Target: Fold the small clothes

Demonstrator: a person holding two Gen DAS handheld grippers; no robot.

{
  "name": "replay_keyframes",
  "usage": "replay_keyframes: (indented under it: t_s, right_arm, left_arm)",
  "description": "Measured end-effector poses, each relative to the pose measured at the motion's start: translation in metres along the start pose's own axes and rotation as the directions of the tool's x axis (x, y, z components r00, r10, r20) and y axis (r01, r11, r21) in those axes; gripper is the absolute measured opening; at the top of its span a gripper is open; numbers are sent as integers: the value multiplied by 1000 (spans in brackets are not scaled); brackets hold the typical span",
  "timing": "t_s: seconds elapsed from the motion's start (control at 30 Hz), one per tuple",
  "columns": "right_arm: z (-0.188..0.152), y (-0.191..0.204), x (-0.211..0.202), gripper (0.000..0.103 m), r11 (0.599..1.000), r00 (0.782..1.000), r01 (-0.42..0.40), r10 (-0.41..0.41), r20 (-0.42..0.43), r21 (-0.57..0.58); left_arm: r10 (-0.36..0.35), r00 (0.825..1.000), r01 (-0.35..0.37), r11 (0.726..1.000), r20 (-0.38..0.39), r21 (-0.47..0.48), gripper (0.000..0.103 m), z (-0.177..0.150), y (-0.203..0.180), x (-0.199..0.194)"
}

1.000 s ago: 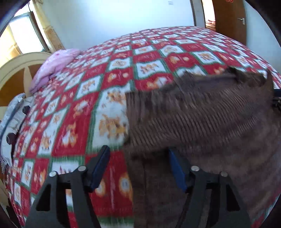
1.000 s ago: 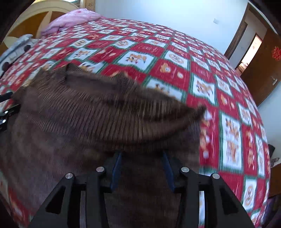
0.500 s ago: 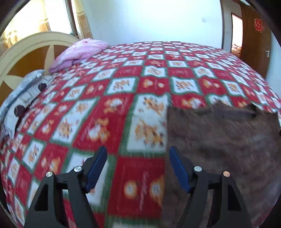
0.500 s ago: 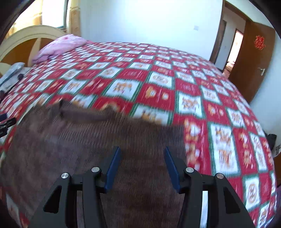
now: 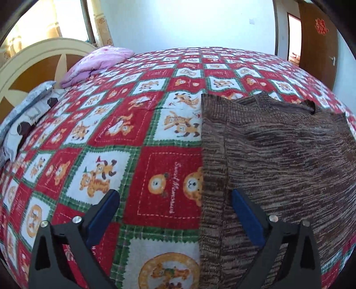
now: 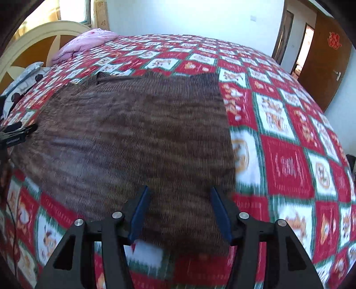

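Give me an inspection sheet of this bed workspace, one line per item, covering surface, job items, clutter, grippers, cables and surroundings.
Surface: bed with red checked cartoon bedspread.
Job's things: brown knit garment lying spread flat on it.
Clutter: pink pillow and grey patterned bedding by the headboard.
Grippers: left gripper jaws opening, straddling the garment's edge, not pinching; right gripper jaws opening over the garment, nothing gripped.
Cables: thin dark cable at the right view's left edge.
Surroundings: window, white wall, brown door.

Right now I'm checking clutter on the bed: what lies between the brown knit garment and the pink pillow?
Only bare bedspread; nothing sits between the brown knit garment and the pink pillow, as the left wrist view shows.
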State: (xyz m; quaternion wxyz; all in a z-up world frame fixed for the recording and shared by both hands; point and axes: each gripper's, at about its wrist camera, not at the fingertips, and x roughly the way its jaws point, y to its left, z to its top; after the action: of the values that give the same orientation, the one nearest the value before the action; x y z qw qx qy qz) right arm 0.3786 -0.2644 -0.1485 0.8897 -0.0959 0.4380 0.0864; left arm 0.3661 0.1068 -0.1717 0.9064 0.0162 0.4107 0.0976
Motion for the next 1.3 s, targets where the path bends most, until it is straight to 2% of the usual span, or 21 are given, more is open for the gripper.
replay_keyframes:
  t_s: [0.1, 0.17, 0.23, 0.43, 0.7, 0.93, 1.0, 1.13, 1.23, 1.3]
  right_arm:
    - [-1, -6, -9, 58, 999, 999, 7, -9, 47, 35]
    - [3, -12, -14, 58, 997, 995, -4, -4, 96, 83]
    - [8, -13, -11, 58, 995, 994, -13, 1, 110, 101]
    - [10, -11, 12, 58, 991, 998, 12, -19, 53, 132]
    - [-14, -8, 2, 58, 995, 998, 18, -25, 65, 101]
    - [-4, -1, -11, 58, 989, 996, 66, -74, 56, 134]
    - [4, 9, -23, 58, 991, 996, 36, -46, 75, 127]
    - [28, 57, -34, 58, 1000, 995, -10, 10, 95, 4]
    - [39, 88, -26, 58, 998, 995, -38, 43, 95, -54]
    - [40, 101, -9, 58, 998, 996, -46, 49, 70, -49]
  left_arm:
    - [-13, 1000, 13, 1000, 6, -20, 103, -2, 2, 1]
    - [-3, 1000, 3, 1000, 18, -11, 103, -4, -1, 0]
    - [8, 1000, -8, 1000, 26, -1, 103, -4, -3, -1]
    - [17, 999, -17, 1000, 45, 4, 103, -7, -3, -2]
    - [-15, 999, 16, 1000, 41, -16, 103, -8, 1, 0]
    - [-45, 998, 47, 998, 34, -36, 103, -8, 5, 2]
    - [-60, 998, 61, 997, 33, -47, 103, -8, 7, 2]
    - [-42, 998, 44, 998, 39, -36, 103, -9, 4, 0]
    - [-54, 998, 55, 998, 33, -44, 103, -9, 6, 1]
    - [-61, 998, 63, 997, 32, -50, 103, -9, 7, 1]
